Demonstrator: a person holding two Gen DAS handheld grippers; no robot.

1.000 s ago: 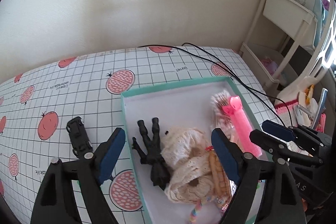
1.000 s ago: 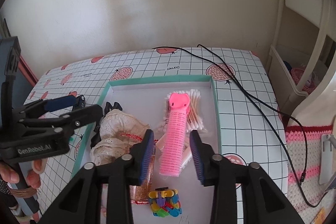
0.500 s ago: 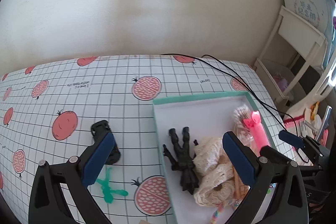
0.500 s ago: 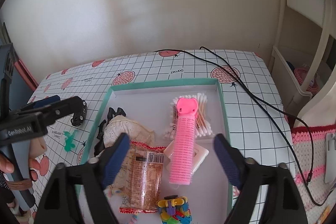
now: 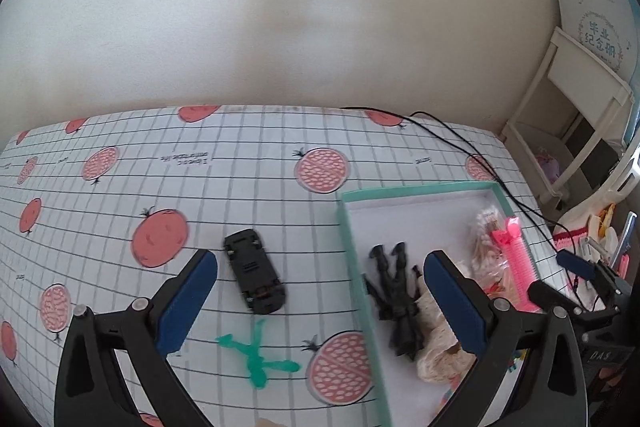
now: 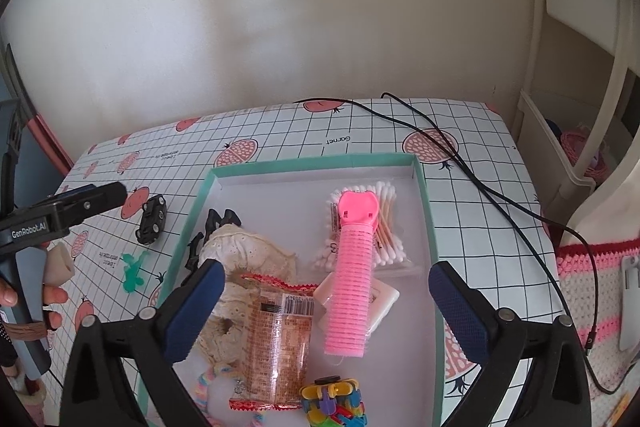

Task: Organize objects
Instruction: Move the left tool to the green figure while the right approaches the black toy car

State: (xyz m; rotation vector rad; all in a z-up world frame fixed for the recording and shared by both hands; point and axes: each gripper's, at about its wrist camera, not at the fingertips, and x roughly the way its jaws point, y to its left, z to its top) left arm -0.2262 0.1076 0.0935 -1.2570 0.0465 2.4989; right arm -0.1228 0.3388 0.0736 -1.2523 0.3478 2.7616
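- Left gripper [image 5: 320,291]: jaws spread wide, empty, hovering over the table [image 5: 248,167] beside the tray's left rim; likely lined up for the toy car [image 5: 255,277].
- Toy car and green figure [image 5: 256,351] lie outside the tray [image 6: 316,161].
- Right gripper [image 6: 326,301]: wide apart, empty, above the pink roller [image 6: 352,275], which already lies in the tray.

Left gripper [image 5: 320,301] jaws spread wide, nothing between the blue pads [image 5: 188,301], angled down. Right gripper [image 6: 326,307] same: wide apart, empty, tilted down. In the right wrist view, a hand [image 6: 24,301] wraps the left gripper's handle at the left edge.
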